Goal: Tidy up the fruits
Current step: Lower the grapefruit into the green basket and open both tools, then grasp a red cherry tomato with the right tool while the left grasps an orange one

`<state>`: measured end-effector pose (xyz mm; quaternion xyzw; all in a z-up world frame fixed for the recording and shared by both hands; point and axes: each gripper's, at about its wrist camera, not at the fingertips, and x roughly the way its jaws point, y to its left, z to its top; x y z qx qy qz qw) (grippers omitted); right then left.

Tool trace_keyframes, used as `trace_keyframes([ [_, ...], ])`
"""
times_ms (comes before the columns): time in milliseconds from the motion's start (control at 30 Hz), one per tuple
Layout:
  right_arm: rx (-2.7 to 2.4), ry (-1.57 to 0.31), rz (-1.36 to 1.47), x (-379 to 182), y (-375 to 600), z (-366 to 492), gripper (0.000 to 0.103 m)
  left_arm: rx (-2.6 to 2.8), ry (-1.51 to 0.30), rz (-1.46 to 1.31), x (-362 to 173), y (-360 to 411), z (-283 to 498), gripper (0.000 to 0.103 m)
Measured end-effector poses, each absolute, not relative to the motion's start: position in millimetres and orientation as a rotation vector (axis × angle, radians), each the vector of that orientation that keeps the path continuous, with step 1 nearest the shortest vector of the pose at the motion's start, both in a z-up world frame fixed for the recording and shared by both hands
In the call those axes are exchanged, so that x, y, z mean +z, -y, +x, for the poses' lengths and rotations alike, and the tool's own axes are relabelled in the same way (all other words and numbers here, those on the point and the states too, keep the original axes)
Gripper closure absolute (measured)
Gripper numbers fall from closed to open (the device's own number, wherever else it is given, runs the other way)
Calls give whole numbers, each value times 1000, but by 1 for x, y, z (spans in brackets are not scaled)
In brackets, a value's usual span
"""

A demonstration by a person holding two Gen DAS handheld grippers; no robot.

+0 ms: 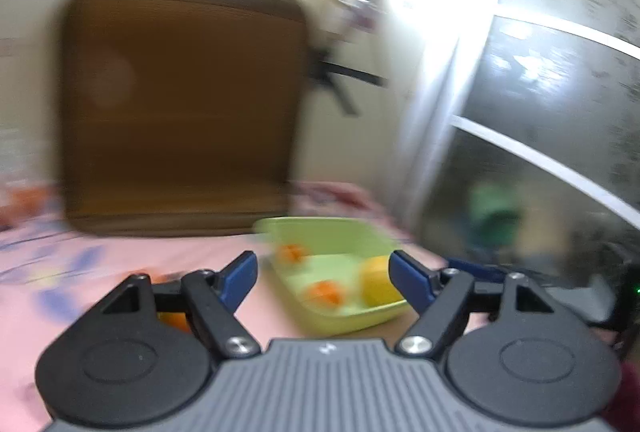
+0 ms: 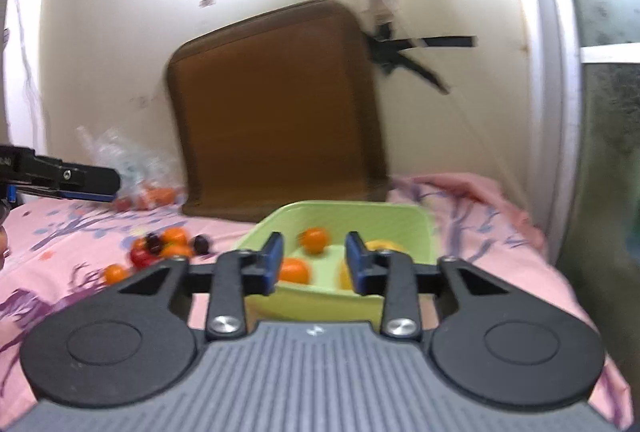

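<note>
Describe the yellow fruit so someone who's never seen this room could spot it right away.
Find the brown cushion leaning on the wall; the green tub sits on the pink sheet before it. The yellow fruit lies at its right side, larger and paler than the two small orange fruits beside it.

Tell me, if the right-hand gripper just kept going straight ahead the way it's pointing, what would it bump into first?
Probably the green tub. The right gripper, its jaws open and empty, points straight at it, with two oranges and a yellow fruit inside. Depth is hard to judge, so it might pass over the near rim.
</note>
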<state>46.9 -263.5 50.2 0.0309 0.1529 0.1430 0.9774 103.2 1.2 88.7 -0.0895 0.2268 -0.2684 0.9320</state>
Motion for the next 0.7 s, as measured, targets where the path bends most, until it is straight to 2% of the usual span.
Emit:
trace_keyframes([
  [33, 310, -321, 54, 48, 254, 46, 81, -498, -473, -189, 85, -21, 98, 28],
  [233, 425, -420, 27, 32, 197, 58, 82, -317, -530, -235, 60, -91, 78, 30],
  [400, 471, -509, 38, 21, 167, 72, 81, -366, -554, -212, 48, -86, 79, 40],
  [633, 526, -517, -45, 19, 124, 68, 81, -435, -647, -306, 21, -89, 109, 40],
  [700, 527, -523, -72, 17, 112, 73, 78, -457, -662, -351, 17, -91, 116, 40],
])
